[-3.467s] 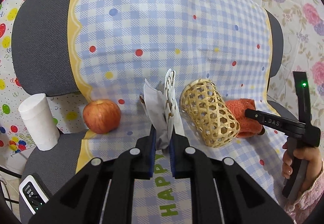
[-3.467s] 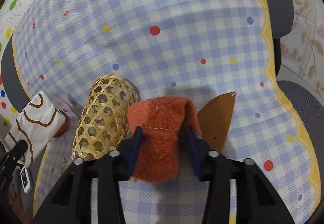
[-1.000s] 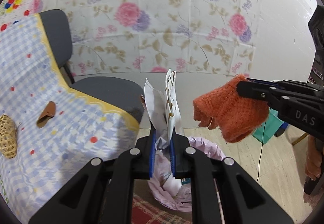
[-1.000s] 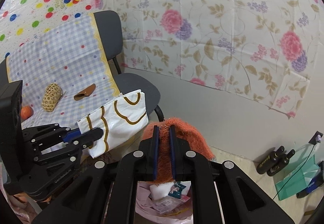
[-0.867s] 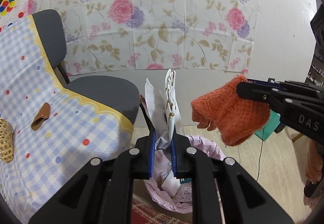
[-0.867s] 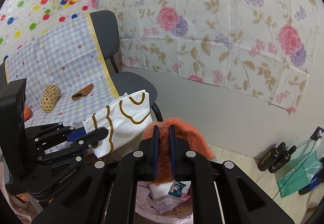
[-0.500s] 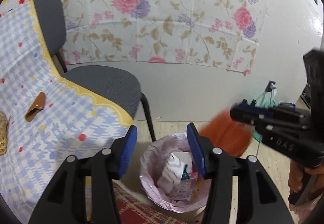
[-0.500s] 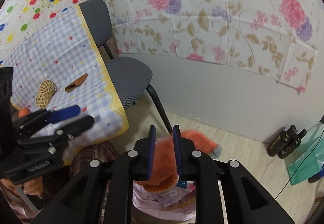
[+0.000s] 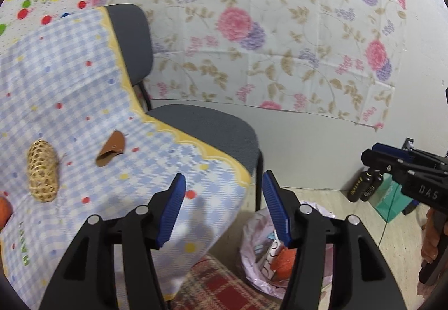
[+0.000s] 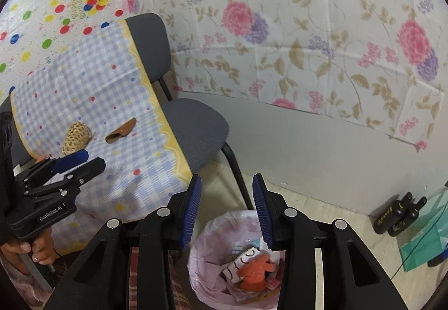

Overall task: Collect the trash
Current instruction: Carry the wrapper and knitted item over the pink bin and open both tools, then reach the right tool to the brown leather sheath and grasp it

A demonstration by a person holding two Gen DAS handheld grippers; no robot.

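Since earlier, our orange glove (image 10: 253, 276) and paper bag (image 10: 238, 266) lie in the bin (image 10: 201, 259), plainest from the right wrist; both left hand-held gripper (image 9: 222, 212) and right hand-held gripper (image 10: 225, 210) gape empty.

bins: one trash bin (image 10: 201, 268)
bottles: two black bottles (image 10: 397, 217)
baskets: one wicker basket (image 9: 42, 174)
chairs: one chair (image 10: 193, 125)

Home room; floral wall covering (image 10: 308, 38); cloth-draped chair (image 10: 193, 119); lined waste bin (image 10: 207, 279).

We saw black grippers: the left gripper (image 9: 224, 209) and right gripper (image 10: 225, 209) had ribbed blue pads (image 10: 261, 209), silver screws, and white lettering.
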